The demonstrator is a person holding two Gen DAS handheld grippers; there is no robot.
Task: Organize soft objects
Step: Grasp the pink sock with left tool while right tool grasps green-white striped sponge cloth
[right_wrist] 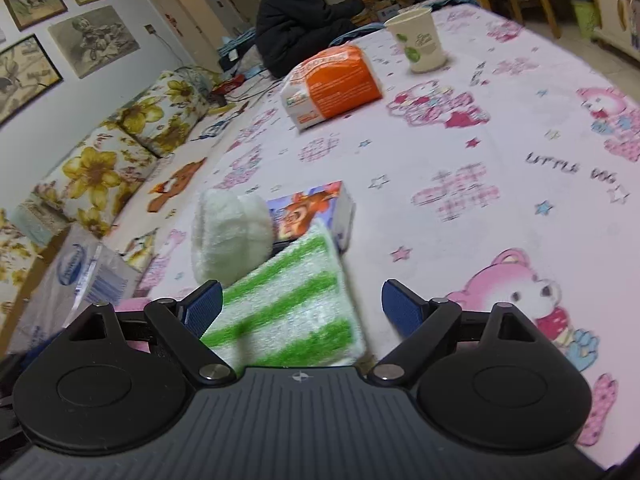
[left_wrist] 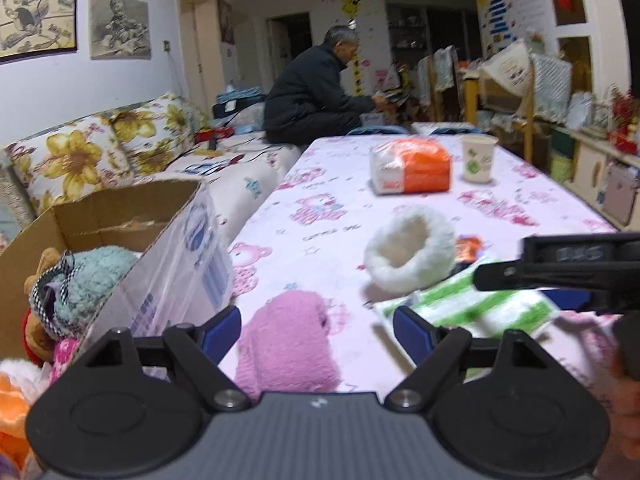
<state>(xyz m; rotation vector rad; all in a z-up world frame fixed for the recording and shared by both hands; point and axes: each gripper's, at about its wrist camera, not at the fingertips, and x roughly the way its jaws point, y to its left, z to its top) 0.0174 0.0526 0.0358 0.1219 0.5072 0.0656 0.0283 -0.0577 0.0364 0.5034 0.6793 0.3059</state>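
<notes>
Jaws of left gripper (left_wrist: 317,334) spread wide, nothing clamped; pink plush (left_wrist: 288,350) lies on table (left_wrist: 320,200) between fingers. Right gripper (right_wrist: 302,308) also wide apart, empty, green-striped soft pack (right_wrist: 288,304) just ahead, touching white fluffy item (right_wrist: 230,236), possibly hat. Cardboard box (left_wrist: 120,216) of plush toys left of table.

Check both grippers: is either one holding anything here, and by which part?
Nothing is held. The left gripper is open above the pink plush; the right gripper is open over the green-striped cloth, its pads not closed on it.
</notes>
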